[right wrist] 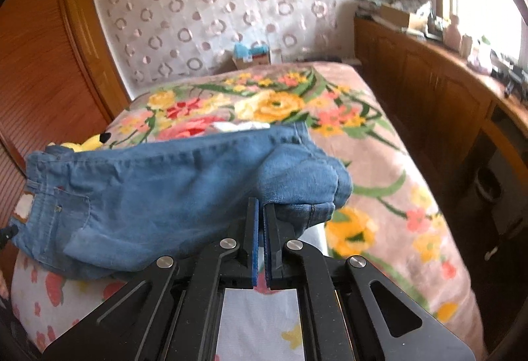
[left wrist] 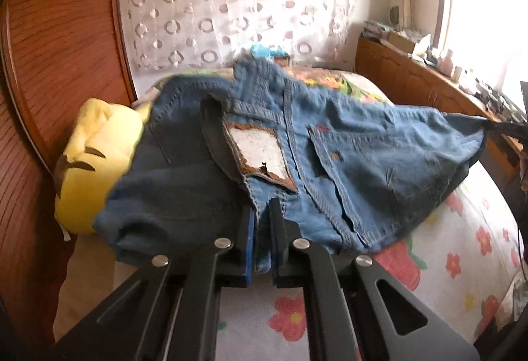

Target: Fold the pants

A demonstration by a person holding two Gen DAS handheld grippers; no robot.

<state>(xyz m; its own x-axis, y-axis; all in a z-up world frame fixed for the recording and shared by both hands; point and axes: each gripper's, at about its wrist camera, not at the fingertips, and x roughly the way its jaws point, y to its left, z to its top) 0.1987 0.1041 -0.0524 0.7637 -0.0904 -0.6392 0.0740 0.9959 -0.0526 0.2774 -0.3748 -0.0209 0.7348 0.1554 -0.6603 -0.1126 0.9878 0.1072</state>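
Between the left tool's [left wrist: 262, 212] pads sits the waistband of the jeans [left wrist: 297, 156], clamped; the right tool [right wrist: 260, 212] pinches the far end, jaws nearly touching. Jeans hang stretched between them above the bed [right wrist: 379, 143]. Denim looks soft, fairly heavy, likely to sag; hems and waistband should give the firmest hold. No containers in play.

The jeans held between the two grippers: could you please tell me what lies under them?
Under the jeans lie a flower-print sheet and part of a yellow plush toy; the rest of the toy is covered.
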